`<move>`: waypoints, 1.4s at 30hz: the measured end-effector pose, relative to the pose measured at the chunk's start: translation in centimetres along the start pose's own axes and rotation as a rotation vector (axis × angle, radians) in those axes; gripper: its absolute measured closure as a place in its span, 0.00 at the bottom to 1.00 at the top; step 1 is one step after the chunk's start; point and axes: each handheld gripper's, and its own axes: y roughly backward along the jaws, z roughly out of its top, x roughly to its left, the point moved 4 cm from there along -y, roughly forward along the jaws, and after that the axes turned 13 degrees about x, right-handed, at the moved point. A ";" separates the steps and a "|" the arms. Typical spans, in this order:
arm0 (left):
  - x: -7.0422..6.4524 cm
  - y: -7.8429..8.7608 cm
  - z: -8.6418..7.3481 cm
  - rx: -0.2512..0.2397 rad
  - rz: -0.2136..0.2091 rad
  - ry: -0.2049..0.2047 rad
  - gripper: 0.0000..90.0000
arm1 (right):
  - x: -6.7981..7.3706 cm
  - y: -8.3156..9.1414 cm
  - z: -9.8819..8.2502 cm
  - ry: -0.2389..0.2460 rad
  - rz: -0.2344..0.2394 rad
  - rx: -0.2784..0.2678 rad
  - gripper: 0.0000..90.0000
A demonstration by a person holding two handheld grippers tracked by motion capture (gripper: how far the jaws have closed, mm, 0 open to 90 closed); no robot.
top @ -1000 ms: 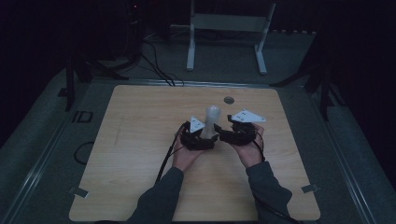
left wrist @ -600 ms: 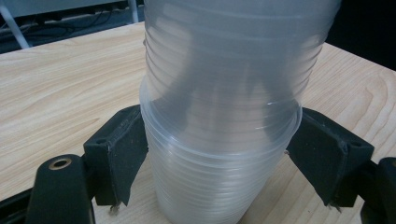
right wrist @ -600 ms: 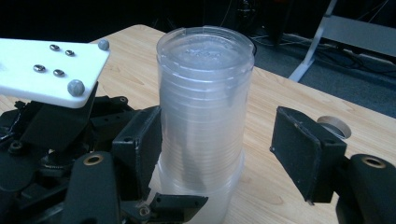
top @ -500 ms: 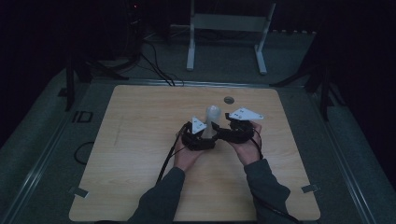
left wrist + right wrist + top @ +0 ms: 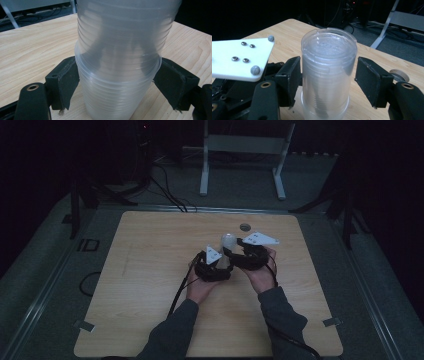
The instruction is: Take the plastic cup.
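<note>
Stack of clear cups (image 5: 120, 62) stands upright, bases topmost.

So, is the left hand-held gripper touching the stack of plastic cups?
Touching. In the left gripper view, both pads of the left hand-held gripper press against the sides of the stack of plastic cups.

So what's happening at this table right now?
A person holds a tool in each hand at a wooden table, working on a stack of clear plastic cups standing upside down. The left tool has just closed, its pads pressing the lower cups at the rim. The right tool straddles the upper part of the stack, jaws open with a gap on one side. A small round object lies farther back on the table.
</note>
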 end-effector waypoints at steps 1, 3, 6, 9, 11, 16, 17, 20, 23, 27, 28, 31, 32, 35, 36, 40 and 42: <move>0.0 0.0 0.0 0.003 0.001 -0.006 0.24 | 0.0 -0.1 0.1 0.001 0.001 0.001 0.41; -0.1 0.1 0.0 0.004 0.003 -0.016 0.24 | 0.0 -0.2 0.2 0.001 0.001 0.000 0.41; -0.2 0.1 0.0 0.001 0.006 -0.022 0.24 | 0.0 -0.5 0.5 -0.002 0.003 -0.003 0.40; -0.3 0.1 -0.1 -0.003 0.006 -0.020 0.24 | -0.1 -0.7 0.8 -0.012 0.011 -0.005 0.40; -0.2 0.1 -0.1 -0.003 0.008 -0.024 0.24 | -0.2 -1.0 0.9 -0.027 0.025 -0.003 0.40; -0.2 0.1 -0.2 -0.003 0.010 -0.026 0.24 | -0.4 -1.4 1.1 -0.032 0.037 0.006 0.41; -0.2 0.1 -0.2 -0.003 0.010 -0.026 0.25 | -0.4 -1.4 1.2 -0.032 0.037 0.008 0.41; -0.2 0.1 -0.2 -0.003 0.013 -0.031 0.25 | -0.3 -1.3 1.3 -0.024 0.030 0.006 0.42; -0.3 0.1 -0.2 -0.004 0.016 -0.036 0.25 | -0.3 -1.2 1.4 -0.025 0.031 0.001 0.42; -0.3 0.1 -0.2 -0.005 0.019 -0.040 0.25 | -0.4 -0.9 1.5 -0.031 0.033 -0.011 0.42; -0.3 0.1 -0.2 -0.005 0.019 -0.040 0.25 | -0.4 -0.8 1.6 -0.032 0.036 -0.014 0.42; -0.4 0.1 -0.3 -0.004 0.020 -0.044 0.25 | -0.4 -0.5 1.8 -0.042 0.044 -0.027 0.42; -0.4 0.2 -0.3 -0.001 0.022 -0.050 0.25 | -0.5 -0.4 2.0 -0.042 0.044 -0.031 0.43; -0.4 0.2 -0.3 0.002 0.017 -0.052 0.25 | -0.4 0.0 2.3 -0.039 0.043 -0.039 0.43; -0.4 0.2 -0.3 0.003 0.007 -0.050 0.25 | -0.4 0.1 2.5 -0.037 0.041 -0.044 0.43; -0.5 0.1 -0.4 0.018 -0.003 -0.052 0.25 | -0.3 0.8 2.9 -0.040 0.037 -0.068 0.44; -0.5 0.1 -0.5 0.023 0.000 -0.053 0.25 | -0.3 1.1 3.1 -0.038 0.034 -0.074 0.44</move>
